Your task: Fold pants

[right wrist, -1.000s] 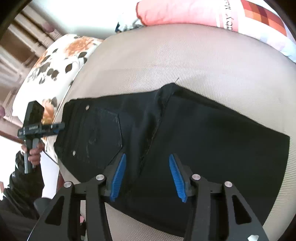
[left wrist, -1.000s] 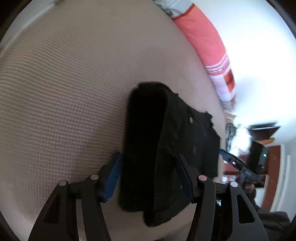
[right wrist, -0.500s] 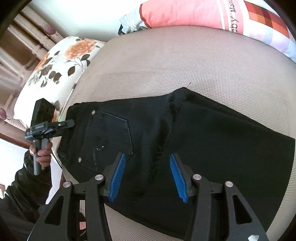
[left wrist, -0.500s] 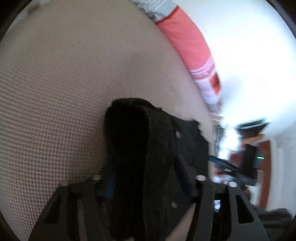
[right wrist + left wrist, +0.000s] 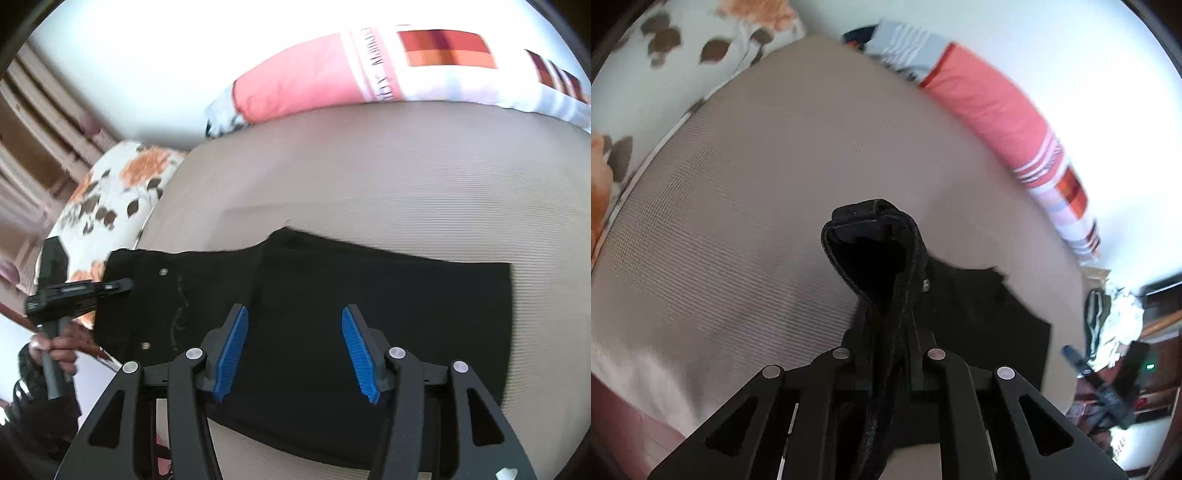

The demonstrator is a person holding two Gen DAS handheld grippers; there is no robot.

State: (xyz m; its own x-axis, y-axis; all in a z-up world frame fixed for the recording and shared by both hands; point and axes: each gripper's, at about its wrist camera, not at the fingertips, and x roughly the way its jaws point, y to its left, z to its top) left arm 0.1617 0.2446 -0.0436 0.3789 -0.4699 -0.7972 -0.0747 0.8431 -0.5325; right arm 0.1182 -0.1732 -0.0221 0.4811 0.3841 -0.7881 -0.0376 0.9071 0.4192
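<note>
The left gripper [image 5: 886,354] is clamping the waistband end of the black pants [image 5: 369,317], its jaws having just been closing until they are pressed together on a thick bunch of the cloth, which is standing up in a loop in front of the fingers. The right gripper [image 5: 291,350] is hovering over the middle of the pants with its blue ribbed pads [image 5: 232,350] standing about halfway apart and opening a little further; nothing is sitting between them, and whether the tips are brushing the fabric I cannot tell. The pants are lying on the beige mattress [image 5: 369,177], already doubled lengthwise into a long dark rectangle with a straight far edge and a squared right end. The cloth is looking like heavy matte denim, with stitched seams, a back pocket and small metal rivets [image 5: 161,272] glinting near the waistband. The mattress cover is showing a fine ribbed weave. Along the far edge of the mattress a pink pillow [image 5: 306,85] with white stripes and orange checks is resting, smooth and plump; at the mattress's left corner a floral cushion [image 5: 110,192] with orange blooms and brown leaves is sitting. Off the left edge of the mattress a person's hand [image 5: 55,347] is gripping the left gripper's handle.
</note>
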